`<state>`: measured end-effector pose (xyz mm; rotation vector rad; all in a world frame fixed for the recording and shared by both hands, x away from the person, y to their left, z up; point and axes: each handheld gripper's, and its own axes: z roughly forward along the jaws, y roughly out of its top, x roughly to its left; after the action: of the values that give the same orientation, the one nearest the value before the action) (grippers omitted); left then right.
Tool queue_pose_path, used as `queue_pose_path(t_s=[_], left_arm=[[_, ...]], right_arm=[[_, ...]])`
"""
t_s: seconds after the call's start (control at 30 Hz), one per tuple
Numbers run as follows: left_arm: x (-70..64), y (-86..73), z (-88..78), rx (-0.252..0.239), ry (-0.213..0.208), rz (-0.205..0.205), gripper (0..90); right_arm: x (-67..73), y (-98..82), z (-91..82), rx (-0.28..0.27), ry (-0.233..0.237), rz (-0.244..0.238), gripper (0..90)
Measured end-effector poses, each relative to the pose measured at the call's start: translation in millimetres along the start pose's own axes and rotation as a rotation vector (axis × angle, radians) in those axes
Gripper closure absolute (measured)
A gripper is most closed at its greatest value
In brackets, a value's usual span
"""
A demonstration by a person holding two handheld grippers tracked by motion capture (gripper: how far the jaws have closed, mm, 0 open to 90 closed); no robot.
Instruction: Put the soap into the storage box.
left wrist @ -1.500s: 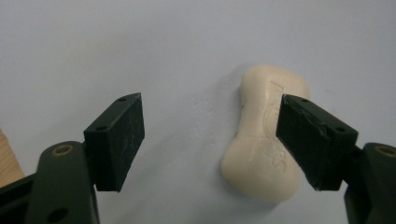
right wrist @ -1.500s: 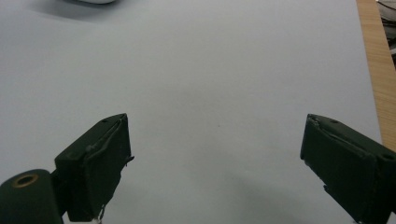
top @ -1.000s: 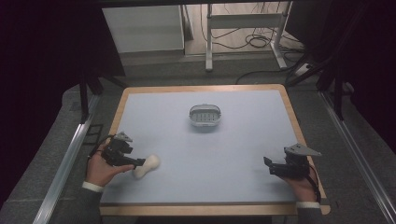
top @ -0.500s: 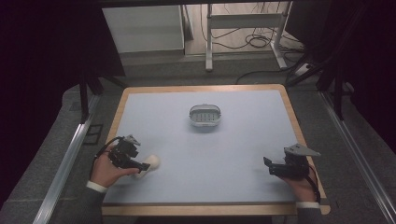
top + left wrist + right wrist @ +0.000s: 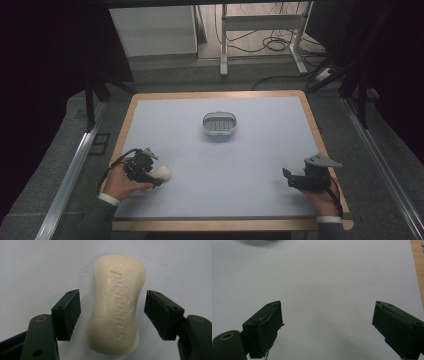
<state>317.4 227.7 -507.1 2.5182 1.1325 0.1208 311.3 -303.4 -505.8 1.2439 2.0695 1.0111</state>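
soap [image 5: 115,305] lies flat on the table [image 5: 260,165] at its near-left corner, between the left gripper [image 5: 112,312] pads; jaws have just been closing, gaps either side, no grip yet; right gripper [image 5: 327,327] apart, idle; lift and carry to the dish [image 5: 219,124] remain

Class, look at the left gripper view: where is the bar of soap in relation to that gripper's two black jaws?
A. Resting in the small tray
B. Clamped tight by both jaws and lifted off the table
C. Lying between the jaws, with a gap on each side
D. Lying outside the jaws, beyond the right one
C: the soap lies on the table between the left gripper's jaws, which have just been closing, table surface showing on both sides.
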Motion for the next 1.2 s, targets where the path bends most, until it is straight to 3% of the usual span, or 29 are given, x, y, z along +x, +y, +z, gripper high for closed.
queue_pose_path(t_s=[0.3, 0.53, 0.8, 1.2], left_arm=[[-0.2, 0.7, 7.8, 0.040, 0.001, 0.017, 35.1], [-0.3, 0.6, 8.0, 0.038, 0.016, 0.031, 49.1], [3.0, -0.5, 2.5, 0.037, 0.014, 0.031, 49.6], [5.7, 1.5, -16.6, -0.016, 0.015, 0.027, 49.6]], right_arm=[[-0.6, -0.4, -0.5, -0.004, -0.005, 0.009, 8.9], [-1.2, -0.4, -0.9, -0.012, -0.007, 0.010, 8.9], [-2.6, -0.8, -1.6, -0.013, -0.014, 0.012, 8.9], [-1.3, -1.0, -0.3, -0.006, -0.015, 0.005, 8.9]])
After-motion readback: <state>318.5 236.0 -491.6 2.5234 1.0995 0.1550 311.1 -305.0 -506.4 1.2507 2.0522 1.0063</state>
